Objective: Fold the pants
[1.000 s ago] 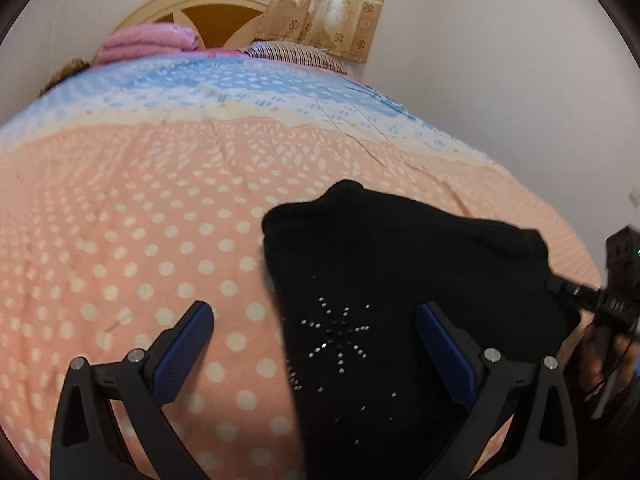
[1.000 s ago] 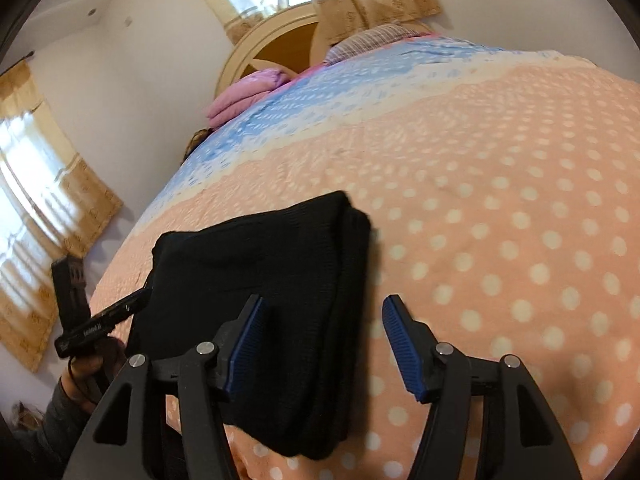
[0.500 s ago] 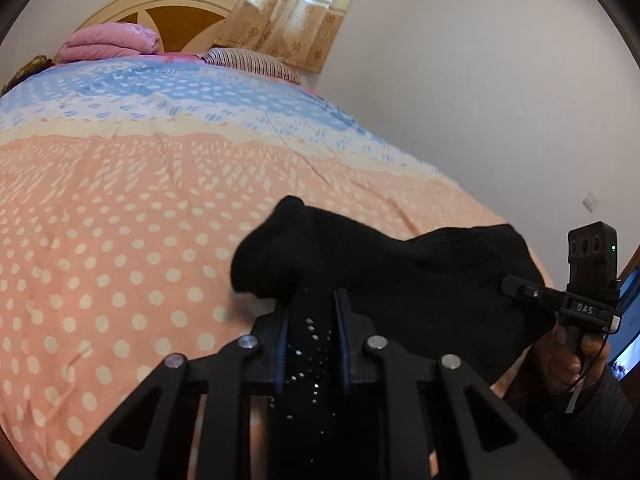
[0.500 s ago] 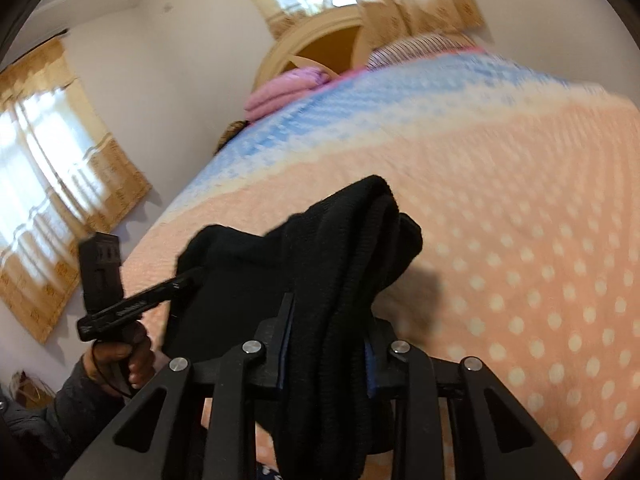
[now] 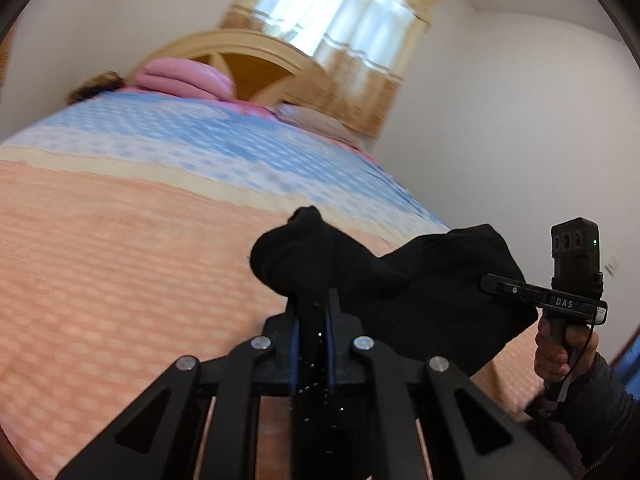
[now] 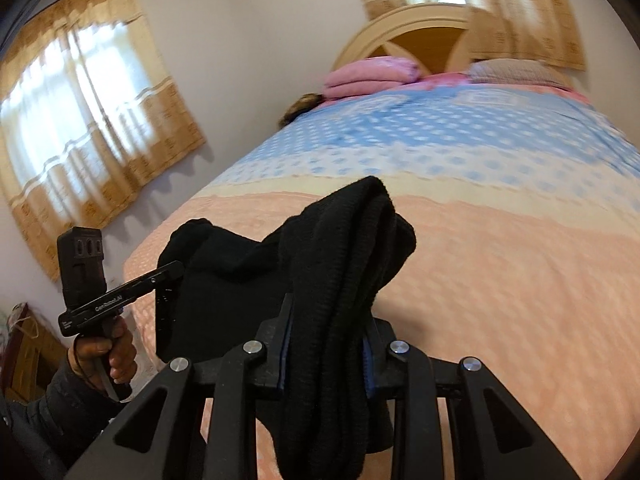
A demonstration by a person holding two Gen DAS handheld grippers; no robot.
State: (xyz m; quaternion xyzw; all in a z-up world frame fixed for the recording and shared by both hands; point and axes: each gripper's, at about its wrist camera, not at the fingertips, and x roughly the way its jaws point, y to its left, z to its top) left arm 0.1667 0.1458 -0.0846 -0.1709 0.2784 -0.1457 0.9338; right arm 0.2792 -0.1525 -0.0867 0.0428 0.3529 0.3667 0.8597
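My left gripper (image 5: 312, 344) and right gripper (image 6: 326, 344) each pinch the black knit pants (image 6: 340, 264); soft, thick and droopy, so best held at folded edges

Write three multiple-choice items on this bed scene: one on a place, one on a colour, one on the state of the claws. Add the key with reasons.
1. Where is the folded pink blanket?
A. At the headboard end of the bed
B. On the floor
C. In the left claw

2. What colour are the pants?
A. White
B. Black
C. Red

3. How do the left claw and right claw stand?
A. Both open, holding nothing
B. Only the left grips cloth
C. Each shut on the pants

Key: 1 A, the blanket lies by the headboard. 2 B, the cloth is black in both views. 3 C, cloth sits pinched between each pair of pads.
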